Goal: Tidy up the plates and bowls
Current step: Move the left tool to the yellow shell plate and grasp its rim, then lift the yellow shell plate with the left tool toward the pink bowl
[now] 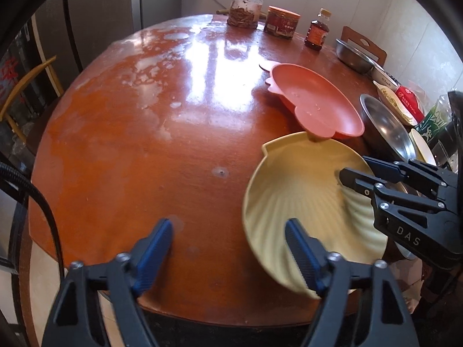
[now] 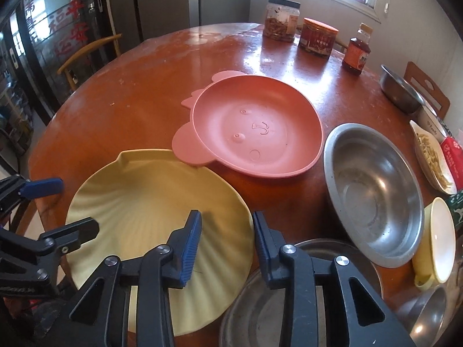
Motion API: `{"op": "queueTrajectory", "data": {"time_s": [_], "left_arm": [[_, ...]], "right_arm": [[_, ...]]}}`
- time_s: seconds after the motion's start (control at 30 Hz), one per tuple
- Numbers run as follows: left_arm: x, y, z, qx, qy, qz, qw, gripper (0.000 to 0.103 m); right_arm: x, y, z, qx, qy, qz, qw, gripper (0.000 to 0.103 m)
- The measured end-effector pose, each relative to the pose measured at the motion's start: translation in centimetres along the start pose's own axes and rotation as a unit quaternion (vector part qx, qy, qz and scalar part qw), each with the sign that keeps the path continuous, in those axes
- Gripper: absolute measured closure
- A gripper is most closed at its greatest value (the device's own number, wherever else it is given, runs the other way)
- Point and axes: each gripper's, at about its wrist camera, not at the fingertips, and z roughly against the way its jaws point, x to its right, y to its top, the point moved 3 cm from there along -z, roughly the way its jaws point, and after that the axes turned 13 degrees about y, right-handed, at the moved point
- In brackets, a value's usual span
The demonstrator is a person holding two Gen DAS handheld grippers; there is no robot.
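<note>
A yellow plate (image 2: pixel 150 202) is straddled at its rim by the right tool (image 2: pixel 227 243), jaws parted and not closed on it. The left tool (image 1: pixel 228 245) is held wide open over the tabletop (image 1: pixel 130 144), gripping nothing. A pink plate (image 2: pixel 254 133) overlaps the yellow one.

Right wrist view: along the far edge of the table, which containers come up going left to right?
Clear jar with black lid → orange-lidded jar → bottle of brown liquid → small steel bowl, the last sitting nearer than the other three.
</note>
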Motion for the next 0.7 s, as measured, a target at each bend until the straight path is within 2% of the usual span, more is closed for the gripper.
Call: {"op": "queueTrajectory", "data": {"time_s": [0.03, 0.17, 0.2, 0.33, 0.53, 0.7], "left_arm": [[0.1, 0.1, 0.1, 0.003, -0.006, 0.000, 1.0000, 0.045], [0.0, 0.3, 0.0, 0.001, -0.034, 0.006, 0.9994, 0.081], [0.0, 0.3, -0.1, -0.001, -0.040, 0.007, 0.9992, 0.085], [-0.7, 0.6, 0.0, 0.005, -0.041, 0.014, 0.9990, 0.086], [-3.7, 1.5, 0.4, 0.025, -0.017, 0.035, 0.9989, 0.086], [-5.9, 1.7, -0.4, 0.016, 0.000, 0.050, 0.9986, 0.086]], "right_arm": [[0.0, 0.0, 0.0, 0.000, 0.001, -0.002, 1.000, 0.073], [0.2, -0.1, 0.1, 0.004, 0.014, -0.014, 1.000, 0.077], [0.2, -0.1, 0.1, 0.004, 0.017, -0.016, 1.000, 0.078], [-0.1, -0.1, 0.2, 0.004, 0.033, -0.028, 0.999, 0.079], [-2.3, 0.4, 0.0, 0.010, 0.067, -0.030, 0.997, 0.079], [-4.3, 1.2, -1.0, 0.016, 0.083, -0.027, 0.996, 0.079]]}}
